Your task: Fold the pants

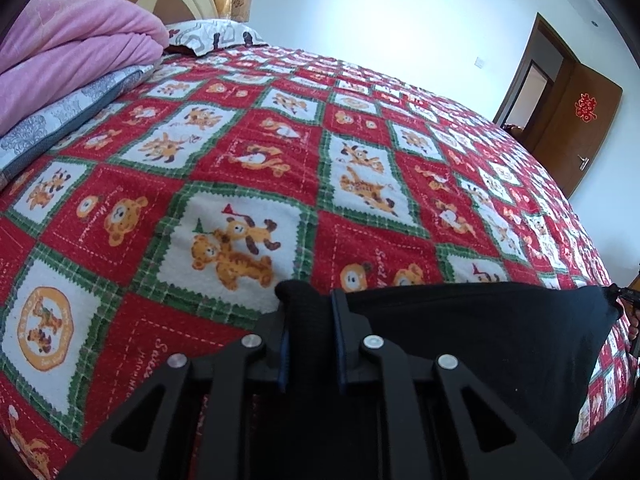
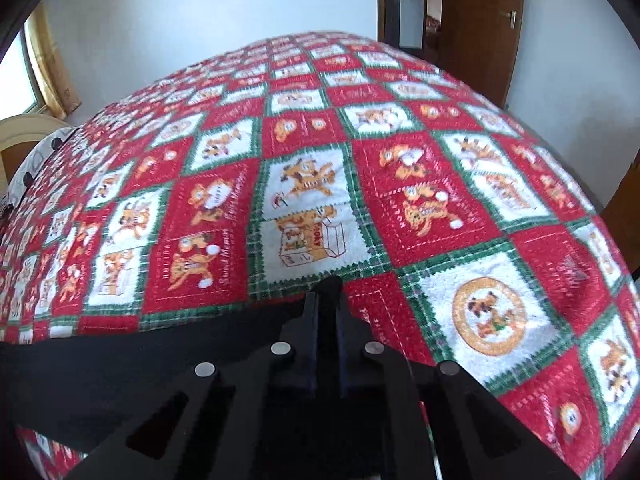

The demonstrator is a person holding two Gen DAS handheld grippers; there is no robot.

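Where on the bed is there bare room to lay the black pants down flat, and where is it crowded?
Both the left gripper and right gripper grip the black pants. The wide middle of the red patchwork bedspread ahead of them, out to the door-side edge, lies bare. The headboard end is crowded: pink blanket, grey-blue pillow, patterned pillow.

Both wrist views skim low over the bedspread (image 1: 248, 152), sharing the door (image 1: 576, 128)

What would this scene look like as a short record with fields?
place: bed with a red checked bear quilt
item: black pants, stretched between both grippers
left gripper: shut on pants
right gripper: shut on pants
beside: pink blanket and pillow at the headboard
background: brown door, open
fold: cannot tell
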